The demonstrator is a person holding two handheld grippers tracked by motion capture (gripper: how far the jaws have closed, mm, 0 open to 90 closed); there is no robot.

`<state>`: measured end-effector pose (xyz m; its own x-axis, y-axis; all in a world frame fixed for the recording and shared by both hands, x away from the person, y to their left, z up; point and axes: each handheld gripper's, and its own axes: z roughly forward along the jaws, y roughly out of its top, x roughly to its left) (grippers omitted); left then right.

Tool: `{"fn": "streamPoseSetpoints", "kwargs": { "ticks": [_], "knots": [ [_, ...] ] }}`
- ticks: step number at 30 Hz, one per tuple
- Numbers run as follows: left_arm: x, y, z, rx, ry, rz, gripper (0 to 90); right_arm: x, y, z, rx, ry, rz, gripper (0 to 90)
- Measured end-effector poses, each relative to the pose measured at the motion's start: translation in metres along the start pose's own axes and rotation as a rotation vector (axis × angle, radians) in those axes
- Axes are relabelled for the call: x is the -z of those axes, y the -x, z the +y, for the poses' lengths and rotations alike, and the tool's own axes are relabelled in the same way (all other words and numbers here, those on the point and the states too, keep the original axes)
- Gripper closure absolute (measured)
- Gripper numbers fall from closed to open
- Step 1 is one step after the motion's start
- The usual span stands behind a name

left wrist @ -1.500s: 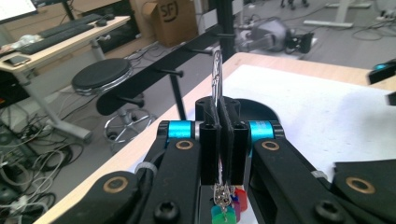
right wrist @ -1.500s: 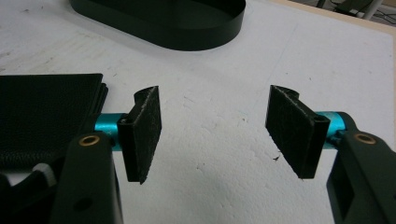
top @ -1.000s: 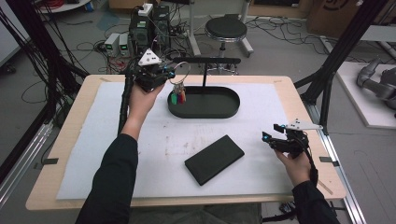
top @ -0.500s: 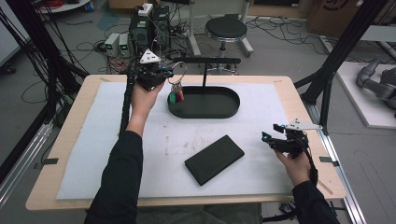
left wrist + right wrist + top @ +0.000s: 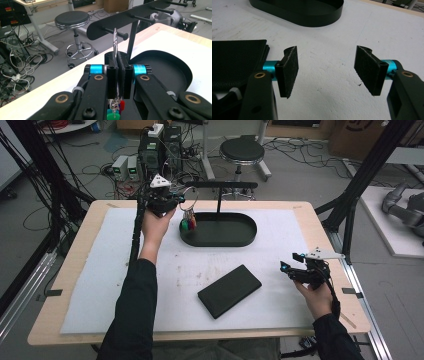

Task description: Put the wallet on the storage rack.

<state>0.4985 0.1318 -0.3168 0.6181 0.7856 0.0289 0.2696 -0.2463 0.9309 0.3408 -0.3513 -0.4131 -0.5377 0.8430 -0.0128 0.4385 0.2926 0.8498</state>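
Table (image 5: 320, 225); key ring (image 5: 115, 41) near peg (image 5: 113, 32)

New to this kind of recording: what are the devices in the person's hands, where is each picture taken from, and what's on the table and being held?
A person works at a table with a hand-held two-jaw gripper in each hand. One camera looks down from above; the other two ride on the grippers and look along their black jaws.

The left gripper is shut on a metal key ring with coloured tags hanging over the end of a black oval tray. That tray carries a post with a peg rack on top.

The right gripper is open and holds nothing, low over the white mat. A flat black case lies on the mat between the two hands.
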Motion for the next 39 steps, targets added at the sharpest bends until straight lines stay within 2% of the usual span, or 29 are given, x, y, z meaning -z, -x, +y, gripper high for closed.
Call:
{"fn": "streamPoseSetpoints", "kwargs": {
  "ticks": [2, 5, 11, 19, 23, 26, 27, 28, 30, 33, 38, 39],
  "knots": [
    [-0.001, 0.0, -0.001, -0.004, -0.006, 0.012, 86.8, 0.0, 0.0, 0.0, 0.002, 0.001, 0.0, 36.5],
    [-0.003, 0.001, -0.001, 0.012, -0.001, 0.033, 86.8, 0.0, 0.0, 0.0, 0.003, 0.002, 0.0, 36.5],
    [-0.006, 0.002, 0.0, -0.01, -0.012, 0.068, 86.6, 0.0, 0.001, 0.0, -0.005, -0.003, 0.001, 36.5],
    [-0.009, 0.003, 0.001, -0.015, -0.041, 0.11, 85.9, 0.0, 0.001, -0.001, -0.007, -0.005, 0.005, 36.5],
    [-0.011, 0.003, 0.0, -0.01, -0.068, 0.144, 84.0, 0.0, 0.001, -0.001, -0.006, -0.006, 0.005, 36.4],
    [-0.01, 0.003, -0.001, -0.01, -0.069, 0.167, 82.1, 0.0, 0.0, -0.001, -0.005, -0.007, 0.006, 36.3],
    [-0.01, 0.003, -0.002, -0.014, -0.07, 0.179, 80.3, 0.0, 0.0, -0.001, -0.005, -0.008, 0.005, 36.3],
    [-0.009, 0.003, -0.002, -0.012, -0.069, 0.189, 72.9, 0.0, 0.001, -0.001, -0.006, -0.009, 0.004, 36.0],
    [-0.006, 0.002, -0.001, -0.001, -0.062, 0.211, 68.9, 0.0, 0.001, -0.001, -0.003, -0.011, 0.004, 35.9],
    [0.001, 0.002, -0.002, -0.006, -0.048, 0.219, 65.9, 0.0, 0.001, -0.001, -0.006, -0.01, 0.005, 35.9],
    [0.015, 0.006, -0.003, -0.02, -0.03, 0.224, 50.3, -0.001, 0.001, -0.001, -0.004, -0.013, 0.002, 35.8],
    [0.022, 0.009, -0.003, -0.042, -0.024, 0.223, 50.3, -0.001, 0.001, -0.001, -0.004, -0.013, 0.002, 35.8]
  ]
}}
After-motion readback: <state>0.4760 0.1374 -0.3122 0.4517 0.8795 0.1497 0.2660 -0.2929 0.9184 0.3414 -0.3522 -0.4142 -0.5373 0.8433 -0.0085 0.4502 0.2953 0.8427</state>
